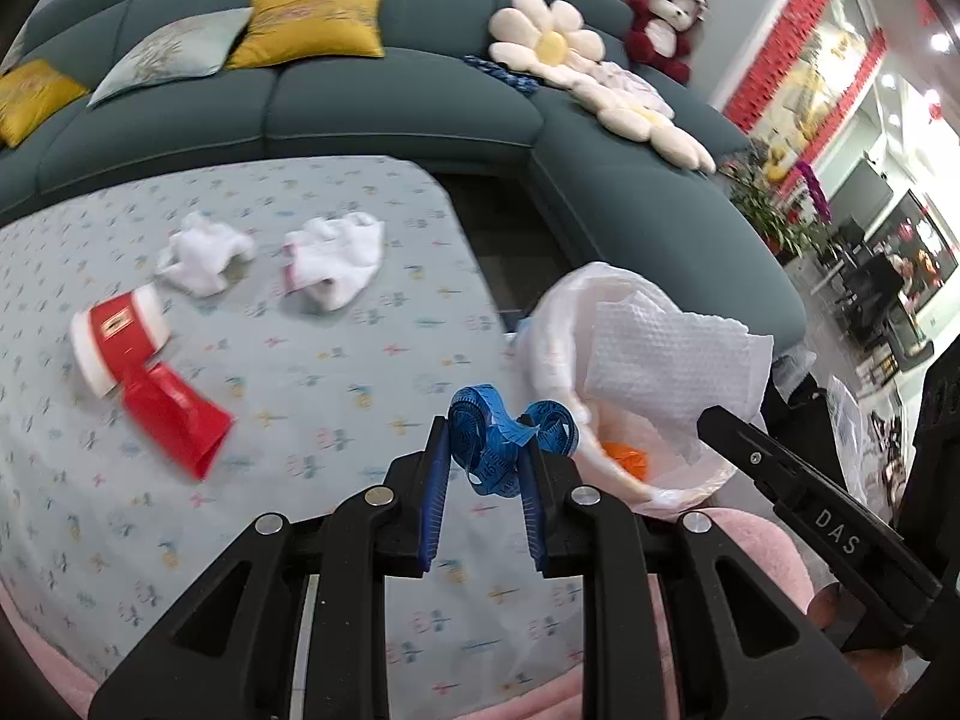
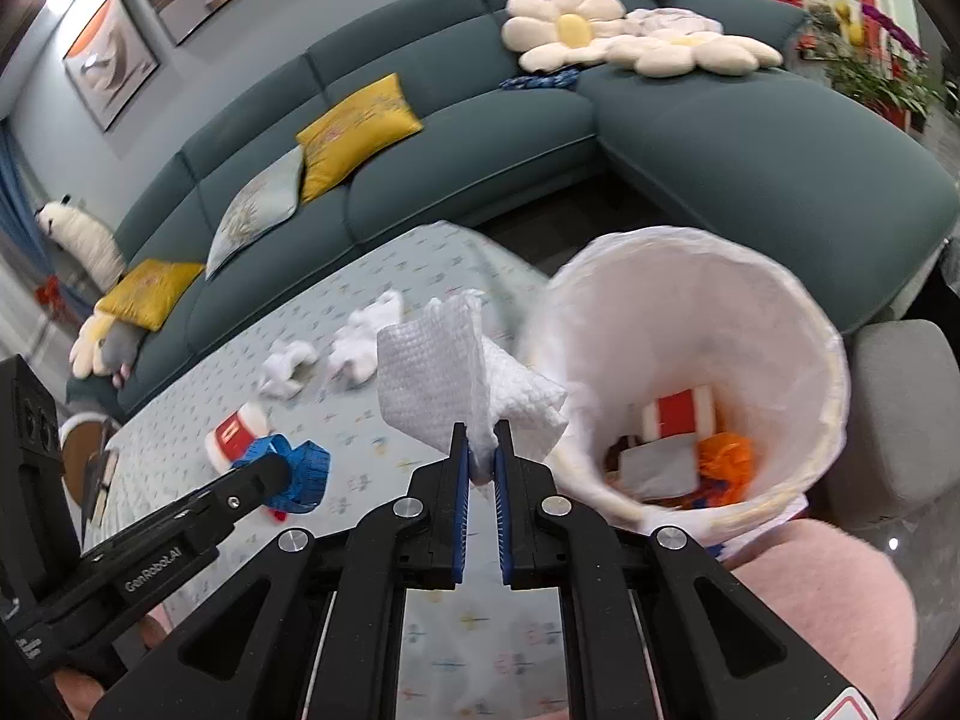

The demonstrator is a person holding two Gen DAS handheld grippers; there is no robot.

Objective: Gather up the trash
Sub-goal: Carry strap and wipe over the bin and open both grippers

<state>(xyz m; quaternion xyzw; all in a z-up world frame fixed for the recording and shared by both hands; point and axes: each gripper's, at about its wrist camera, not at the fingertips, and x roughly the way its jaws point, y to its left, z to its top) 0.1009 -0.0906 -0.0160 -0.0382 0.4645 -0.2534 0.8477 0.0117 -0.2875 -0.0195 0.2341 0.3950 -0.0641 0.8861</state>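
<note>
Paper towel: a white embossed paper towel point(image 2: 432, 384) is pinched at its lower corner by the right gripper point(image 2: 482, 456); the sheet stands up above the jaws, just beside the rim of the bin.
Right gripper: its jaws are nearly together and clamp the paper towel between the blue pads.
Measuring tape: a blue measuring tape point(image 1: 510, 438), loosely bundled, sits between the pads of the left gripper point(image 1: 485, 462); loops of it stick out above and below the fingertips.
Left gripper: its jaws are partly closed and press on the measuring tape from both sides.
Trash bin: a round bin point(image 2: 834, 360) lined with a white plastic bag is at the right of both grippers, near the table edge; inside lie an orange crumpled piece point(image 2: 726, 459), a grey flat piece point(image 2: 657, 465) and a red-and-white package point(image 2: 678, 414).
Table: a table with a light blue patterned cloth point(image 1: 336, 360) is under the grippers.
Left on the table: two white crumpled tissues point(image 1: 207, 258) point(image 1: 336, 258) lie side by side, near each other but apart; a red-and-white wrapper point(image 1: 138, 360) lies in front of them, toward the left.
Sofa: a dark green corner sofa point(image 1: 390, 102) stands behind the table, with yellow cushions point(image 1: 312, 24), a pale cushion point(image 1: 174, 54), flower-shaped cushions point(image 1: 546, 39) and a red plush toy point(image 1: 663, 18).
Picture quality: the table and its things are a little blurred.
</note>
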